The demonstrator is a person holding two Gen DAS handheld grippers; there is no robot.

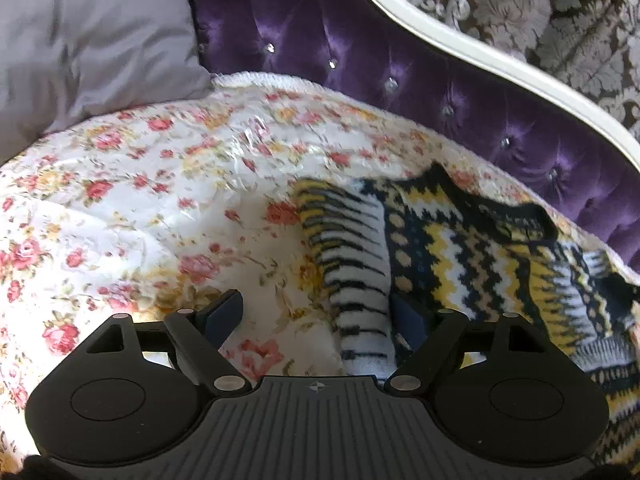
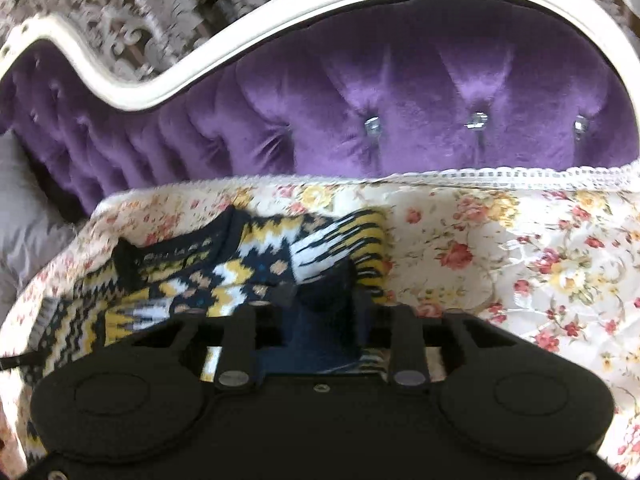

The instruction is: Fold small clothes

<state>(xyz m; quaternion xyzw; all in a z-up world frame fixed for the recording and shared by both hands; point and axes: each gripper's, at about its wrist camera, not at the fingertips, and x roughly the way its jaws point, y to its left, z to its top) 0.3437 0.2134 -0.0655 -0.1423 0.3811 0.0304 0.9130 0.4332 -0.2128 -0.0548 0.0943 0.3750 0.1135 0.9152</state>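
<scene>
A small knitted sweater [image 1: 460, 240] with yellow, white and black zigzags lies on the floral bedspread [image 1: 160, 184]. In the left wrist view its striped sleeve [image 1: 352, 248] runs down between the fingers of my left gripper [image 1: 318, 316], close against the right finger [image 1: 412, 320]. That gripper stands open and neither pad presses on the sleeve. In the right wrist view the sweater [image 2: 224, 276] is spread to the left, and its other striped sleeve [image 2: 340, 240] ends in a dark cuff. My right gripper [image 2: 326, 296] is shut on that cuff.
The purple tufted headboard [image 1: 360, 60] with a white frame rises right behind the sweater [image 2: 400, 100]. A grey pillow [image 1: 80, 40] lies at the left end of the bed. The floral bedspread [image 2: 500, 260] stretches to the right, edged with white lace.
</scene>
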